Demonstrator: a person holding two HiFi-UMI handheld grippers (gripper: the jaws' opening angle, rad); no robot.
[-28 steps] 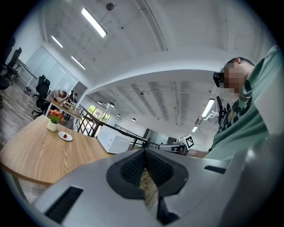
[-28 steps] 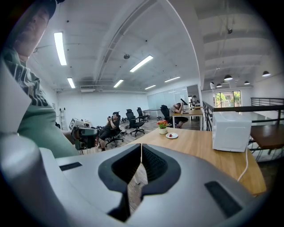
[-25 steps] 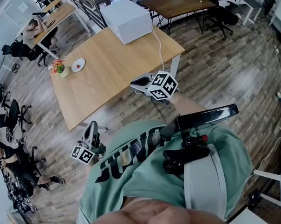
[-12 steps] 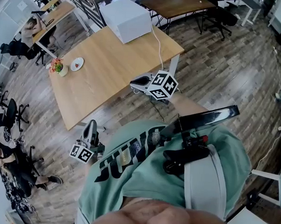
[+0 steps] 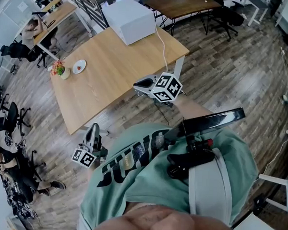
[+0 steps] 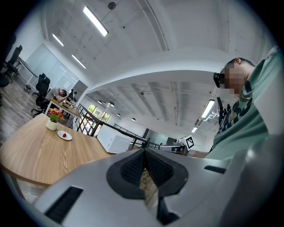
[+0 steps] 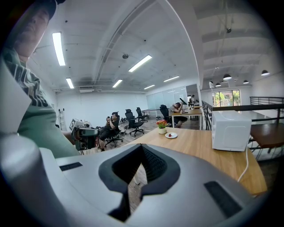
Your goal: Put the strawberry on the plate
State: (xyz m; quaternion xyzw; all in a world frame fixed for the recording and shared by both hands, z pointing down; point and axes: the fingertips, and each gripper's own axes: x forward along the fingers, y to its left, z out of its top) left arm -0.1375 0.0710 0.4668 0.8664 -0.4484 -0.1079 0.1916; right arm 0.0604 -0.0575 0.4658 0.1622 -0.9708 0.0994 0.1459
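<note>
A red strawberry lies on a small white plate at the far left end of the wooden table. The strawberry and plate also show small in the right gripper view, and the plate in the left gripper view. My right gripper hangs off the table's near edge; its jaws are closing the last bit, pads together with nothing between them. My left gripper is low by my hip, shut and empty. Both are far from the plate.
A pot of flowers stands right beside the plate. A white box-shaped appliance sits at the table's far right end, with a cable running down. Office chairs and seated people are at the left. A second, dark table stands beyond.
Almost nothing: the head view has shifted slightly, and both grippers stay where they were, shut and empty.
</note>
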